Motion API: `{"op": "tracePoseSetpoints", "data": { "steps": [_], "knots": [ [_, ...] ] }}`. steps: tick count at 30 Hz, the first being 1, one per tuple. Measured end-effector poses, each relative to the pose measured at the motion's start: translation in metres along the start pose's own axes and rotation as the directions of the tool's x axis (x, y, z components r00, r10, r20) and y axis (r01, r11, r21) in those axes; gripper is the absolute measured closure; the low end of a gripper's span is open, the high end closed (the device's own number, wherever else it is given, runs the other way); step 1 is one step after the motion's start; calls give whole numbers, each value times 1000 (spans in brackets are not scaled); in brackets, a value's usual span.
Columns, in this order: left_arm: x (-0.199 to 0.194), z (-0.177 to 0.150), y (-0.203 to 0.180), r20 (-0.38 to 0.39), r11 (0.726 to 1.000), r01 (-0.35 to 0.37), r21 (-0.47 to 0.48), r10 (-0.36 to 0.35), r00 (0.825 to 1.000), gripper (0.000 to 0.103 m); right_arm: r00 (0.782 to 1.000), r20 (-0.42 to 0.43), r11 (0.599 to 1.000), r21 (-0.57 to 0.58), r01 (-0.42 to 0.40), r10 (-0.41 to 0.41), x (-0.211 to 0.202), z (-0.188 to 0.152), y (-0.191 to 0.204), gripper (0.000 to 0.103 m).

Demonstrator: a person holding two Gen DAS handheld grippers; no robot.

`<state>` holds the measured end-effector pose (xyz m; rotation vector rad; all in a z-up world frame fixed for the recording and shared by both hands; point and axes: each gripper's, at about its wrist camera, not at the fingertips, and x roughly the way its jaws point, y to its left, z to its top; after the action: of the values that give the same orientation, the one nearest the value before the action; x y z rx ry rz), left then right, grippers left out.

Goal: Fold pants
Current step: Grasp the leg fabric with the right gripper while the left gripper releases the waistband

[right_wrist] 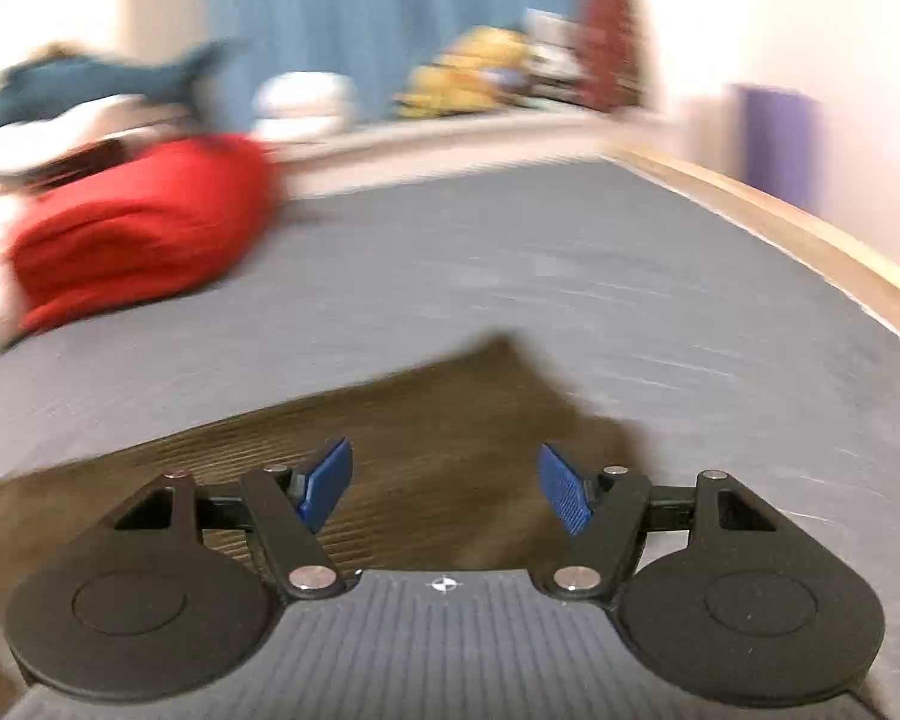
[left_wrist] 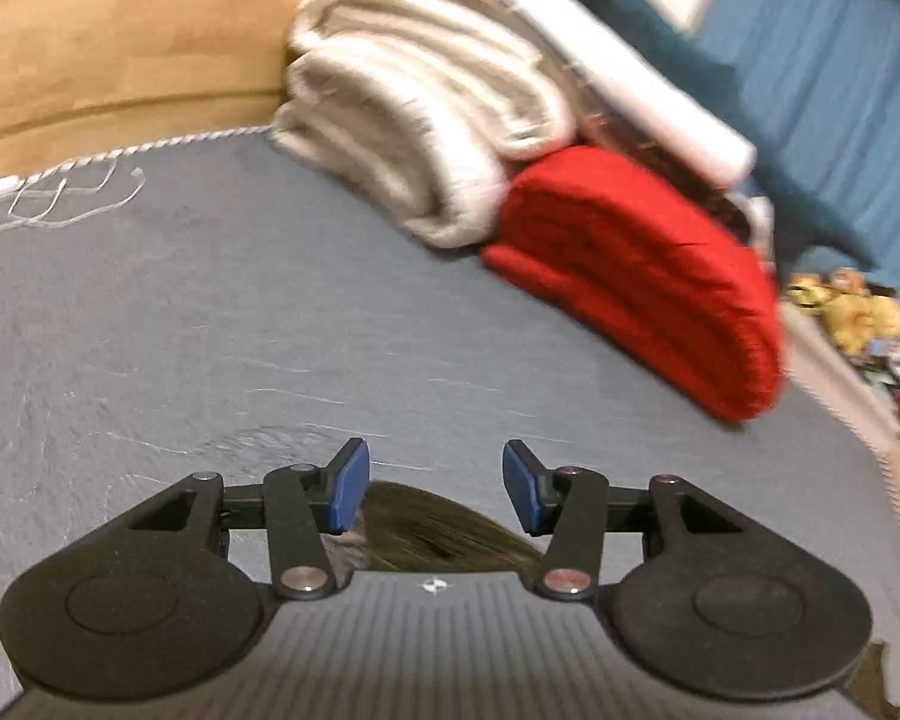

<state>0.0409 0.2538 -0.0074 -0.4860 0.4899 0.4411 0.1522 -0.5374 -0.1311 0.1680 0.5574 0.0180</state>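
While lying flat on grey bed sheet, brown ribbed pants fill near field of right wrist view, one corner pointing away; only a small brown patch visible in left wrist view. Right gripper above pants, blue fingers spread wide, holding nothing. Left gripper likewise wide apart, empty, over pants edge. Beyond: red folded blanket, just beside cream folded blanket, both on bed. Right view motion-blurred. White cable at far left edge.
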Motion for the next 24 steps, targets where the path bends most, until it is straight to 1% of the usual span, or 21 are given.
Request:
{"op": "tracePoseSetpoints", "data": {
  "steps": [1,2,3,5,6,7,8,9,10,11,12,13,15,16,18,19,20,21,22,23,24],
  "knots": [
    [-17,-5,-9,11,999,31,18,-32,999,48,998,-27,998,27,50,-49,9,3,-15,32],
    [-35,-12,-17,18,997,68,28,-68,998,46,993,-76,994,59,92,-87,23,5,-30,30],
    [-47,-18,-24,22,995,99,33,-99,995,45,989,-118,991,87,102,-91,36,5,-38,30],
    [-67,-38,-37,41,985,156,73,-159,986,42,982,-157,987,108,118,-101,55,3,-49,31],
    [-73,-48,-45,61,982,158,107,-165,984,42,981,-167,987,111,120,-101,61,2,-52,33],
    [-76,-58,-52,89,977,149,150,-164,983,42,978,-183,986,117,118,-95,67,0,-54,55],
    [-77,-68,-58,122,970,142,198,-168,978,42,974,-204,986,115,121,-96,70,-1,-55,72],
    [-75,-78,-64,148,959,130,251,-171,974,41,972,-206,986,98,135,-113,71,-2,-52,74],
    [-71,-87,-70,153,948,112,298,-163,975,42,976,-188,989,79,122,-106,67,-1,-47,81],
    [-68,-94,-75,141,937,102,334,-157,977,42,979,-171,991,63,120,-107,61,0,-41,82],
    [-63,-99,-78,124,929,111,354,-164,979,42,981,-149,990,47,131,-123,50,2,-38,82],
    [-60,-103,-78,113,926,122,358,-173,978,42,980,-127,986,37,160,-154,37,5,-37,82],
    [-52,-104,-77,86,930,130,344,-169,982,42,973,-113,975,79,209,-199,18,8,-44,82],
    [-50,-105,-74,69,931,143,335,-175,982,42,969,-132,972,75,221,-210,15,6,-47,81],
    [-45,-103,-68,41,937,156,314,-178,983,42,959,-201,979,-18,203,-202,24,-1,-46,78],
    [-43,-102,-64,34,939,152,309,-171,985,42,956,-200,977,-66,204,-213,24,-4,-44,73],
    [-41,-100,-61,29,941,148,305,-165,986,42,955,-177,970,-95,225,-239,21,-3,-43,65],
    [-40,-99,-58,24,943,144,300,-158,987,42,954,-128,962,-83,262,-271,15,2,-43,62],
    [-38,-97,-54,19,946,140,293,-152,988,42,959,-75,962,-35,270,-272,8,8,-46,52],
    [-36,-96,-52,16,949,135,286,-146,989,42,971,-30,971,31,238,-237,5,17,-51,44],
    [-34,-96,-50,8,951,132,279,-140,990,42,978,-10,976,66,206,-206,6,23,-54,43]
  ]
}}
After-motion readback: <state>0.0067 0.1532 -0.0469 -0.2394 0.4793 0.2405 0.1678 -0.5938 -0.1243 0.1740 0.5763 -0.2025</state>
